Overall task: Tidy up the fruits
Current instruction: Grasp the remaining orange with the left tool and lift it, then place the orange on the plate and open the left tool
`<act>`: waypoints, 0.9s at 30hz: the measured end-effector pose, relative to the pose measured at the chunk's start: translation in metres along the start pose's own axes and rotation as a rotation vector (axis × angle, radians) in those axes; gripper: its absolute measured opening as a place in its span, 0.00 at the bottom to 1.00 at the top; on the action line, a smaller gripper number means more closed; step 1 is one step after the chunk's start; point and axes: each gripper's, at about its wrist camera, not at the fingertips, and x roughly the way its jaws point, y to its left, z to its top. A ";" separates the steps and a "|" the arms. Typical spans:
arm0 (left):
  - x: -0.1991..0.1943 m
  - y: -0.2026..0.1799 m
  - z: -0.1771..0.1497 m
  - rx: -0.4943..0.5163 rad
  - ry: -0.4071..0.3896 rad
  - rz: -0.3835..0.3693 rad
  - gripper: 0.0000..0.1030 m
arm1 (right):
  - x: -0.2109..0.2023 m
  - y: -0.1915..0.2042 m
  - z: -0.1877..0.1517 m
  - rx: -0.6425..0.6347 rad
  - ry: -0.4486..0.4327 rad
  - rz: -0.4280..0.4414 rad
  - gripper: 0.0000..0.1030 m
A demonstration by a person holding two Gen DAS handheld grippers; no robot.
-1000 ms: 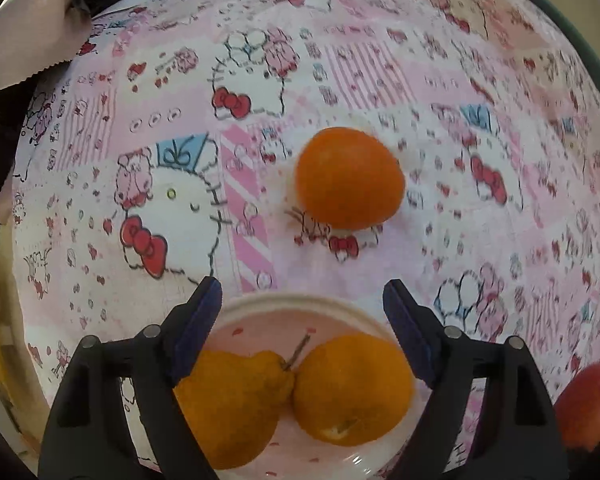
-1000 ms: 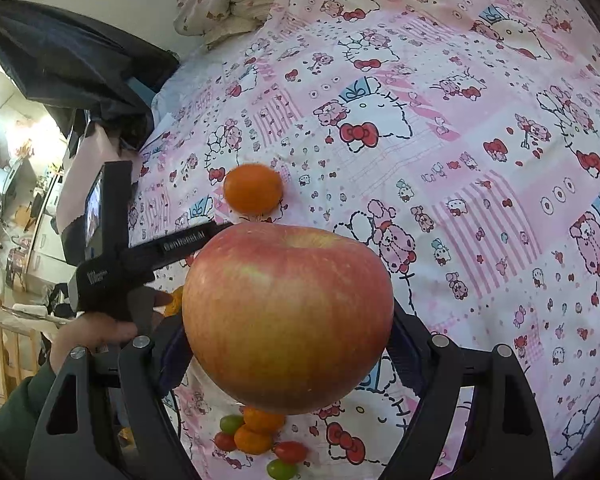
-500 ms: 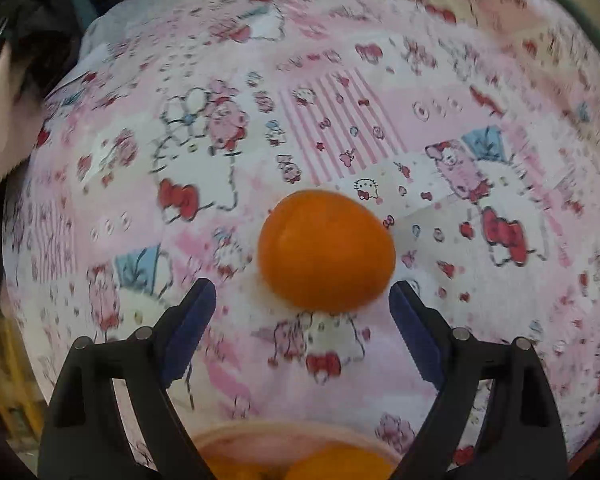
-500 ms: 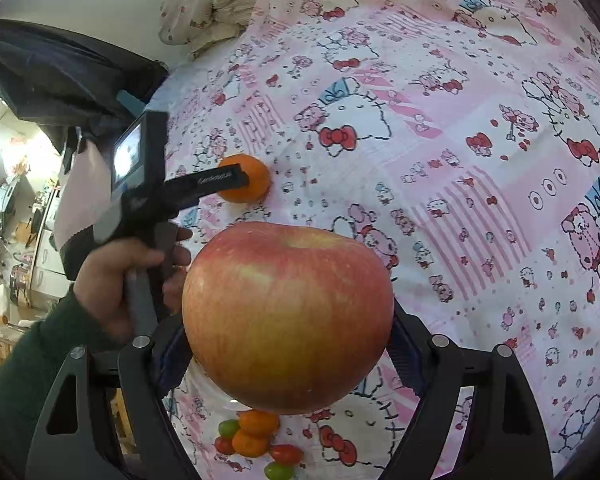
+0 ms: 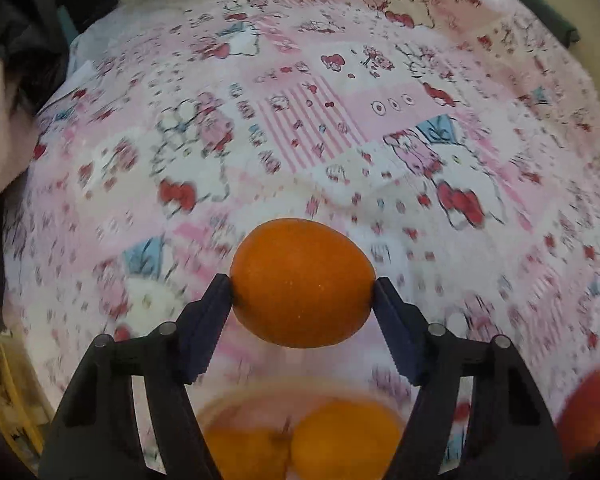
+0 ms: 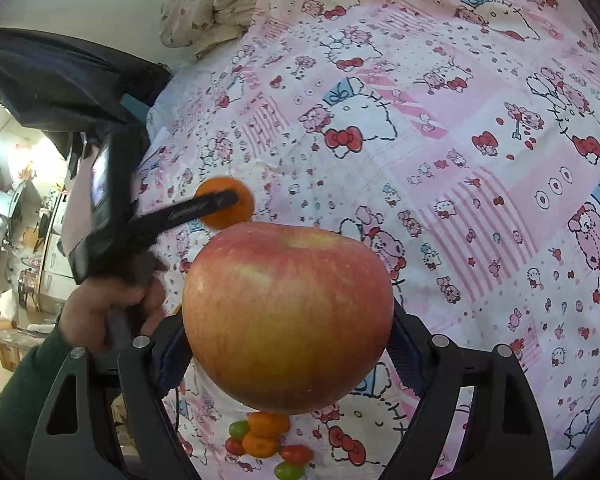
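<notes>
Now my left hand-held gripper is closing on the orange for the plate, while my right hand-held gripper, clamped on the apple, waits.

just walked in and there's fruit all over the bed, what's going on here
A person is sorting fruit on a pink cartoon-print bedsheet with a handheld gripper in each hand. The left gripper is closing on a loose orange, its pads at the fruit's sides, just beyond a plate holding two more orange fruits. The right gripper holds a big red apple above a small pile of cherry tomatoes.
</notes>
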 end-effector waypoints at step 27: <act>0.001 0.020 -0.052 -0.029 0.161 0.016 0.66 | 0.001 0.009 -0.005 -0.016 0.002 -0.009 0.82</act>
